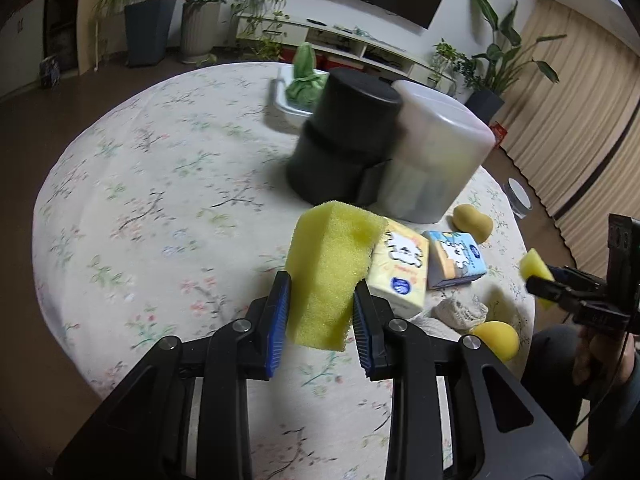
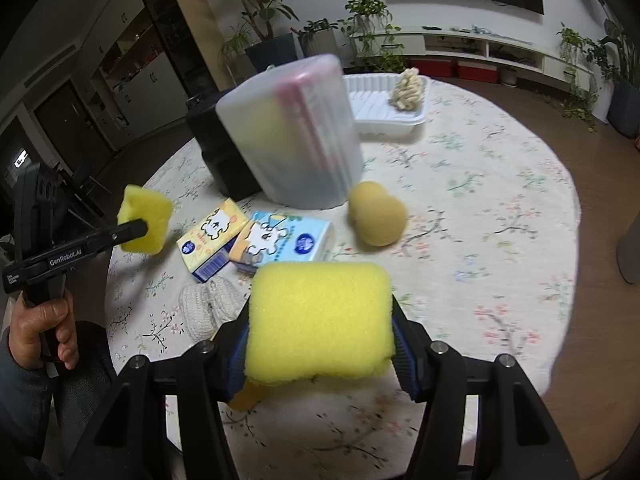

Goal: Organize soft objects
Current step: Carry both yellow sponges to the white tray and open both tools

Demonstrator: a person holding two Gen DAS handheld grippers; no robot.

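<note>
Closest to me, my left gripper (image 1: 320,300) is clamped on a yellow sponge (image 1: 332,272), its blue pads pressing both sides, and the sponge is lifted clear of the surface (image 1: 160,200). My right gripper (image 2: 320,344) is likewise clamped on a second yellow sponge (image 2: 318,320), held broad face up above the near edge of the surface. From each wrist view I can see the other gripper holding its sponge off to the side.

Just past the grippers, near that edge, a cream knitted piece (image 2: 208,308) lies on the floral cloth, and a yellow egg-shaped sponge (image 1: 496,338) sits beside it. A little further in, two tissue packs rest side by side and touching: a yellow tissue pack (image 1: 398,272) and a blue tissue pack (image 1: 456,258). A tan peanut-shaped sponge (image 2: 376,218) lies just beyond the blue one.

Toward the middle stand a black container (image 1: 344,140) and a translucent container (image 1: 436,152), pressed against each other. At the far edge a white tray (image 2: 384,104) holds a cream knotted rope piece (image 2: 406,88), and another white tray (image 1: 286,98) holds a green cloth bundle (image 1: 306,80).
</note>
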